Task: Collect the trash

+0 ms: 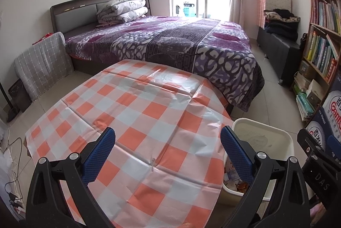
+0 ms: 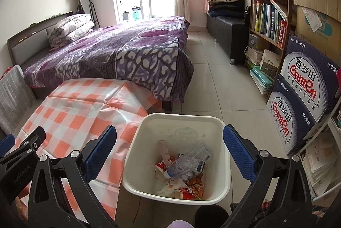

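Left wrist view: left gripper (image 1: pixel 167 143) hangs over the checked tablecloth (image 1: pixel 136 121), fingers spread wide, nothing between the blue pads (image 1: pixel 100 155). Cloth under it is bare, only creases. White bin (image 1: pixel 275 132) sits just right of the right-hand finger, tucked against the table edge, part of its trash (image 1: pixel 234 181) visible behind that finger. Right gripper's black body (image 1: pixel 317 164) pokes in at the far right. Ahead of the gripper: bed (image 1: pixel 170 40) with purple cover, folded quilt (image 1: pixel 121 10) at the headboard.

Right wrist view: right gripper (image 2: pixel 169 143) is directly above the bin (image 2: pixel 226 164), fingers wide apart and empty (bin mouth sits between the two pads). Trash (image 2: pixel 183 172) lies at the bin bottom: crumpled clear plastic bottle (image 2: pixel 187 160), red snack wrappers (image 2: pixel 191 190), a pink strip (image 2: pixel 164 150), white paper. Tablecloth (image 2: pixel 70 113) to the left of the gripper, left gripper's body (image 2: pixel 19 155) over it. To the right: stacked Ganten water cartons (image 2: pixel 302 87), then the bookshelf (image 2: pixel 268 4) further ahead.
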The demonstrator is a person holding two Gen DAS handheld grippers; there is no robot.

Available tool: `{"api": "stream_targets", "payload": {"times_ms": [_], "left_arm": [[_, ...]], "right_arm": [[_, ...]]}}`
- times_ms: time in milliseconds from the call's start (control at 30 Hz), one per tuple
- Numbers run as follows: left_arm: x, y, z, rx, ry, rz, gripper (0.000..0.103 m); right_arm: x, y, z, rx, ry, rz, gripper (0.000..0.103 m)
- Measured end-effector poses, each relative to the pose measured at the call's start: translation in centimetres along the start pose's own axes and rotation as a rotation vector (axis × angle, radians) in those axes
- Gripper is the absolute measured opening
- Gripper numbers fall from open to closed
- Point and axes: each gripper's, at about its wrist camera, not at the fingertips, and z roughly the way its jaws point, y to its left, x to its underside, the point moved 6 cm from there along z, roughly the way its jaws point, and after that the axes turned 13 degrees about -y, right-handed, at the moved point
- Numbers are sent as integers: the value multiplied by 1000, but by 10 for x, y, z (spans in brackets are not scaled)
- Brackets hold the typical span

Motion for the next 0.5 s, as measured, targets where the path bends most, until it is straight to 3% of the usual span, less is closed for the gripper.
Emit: {"api": "stream_targets", "payload": {"times_ms": [267, 500], "left_arm": [[-7, -2, -8, 13, -32, -5, 96], [-11, -1, -5, -2, -14, -13, 96]], "right_arm": [[2, 0, -3, -1, 2, 2, 96], [3, 0, -5, -4, 4, 0, 96]]}}
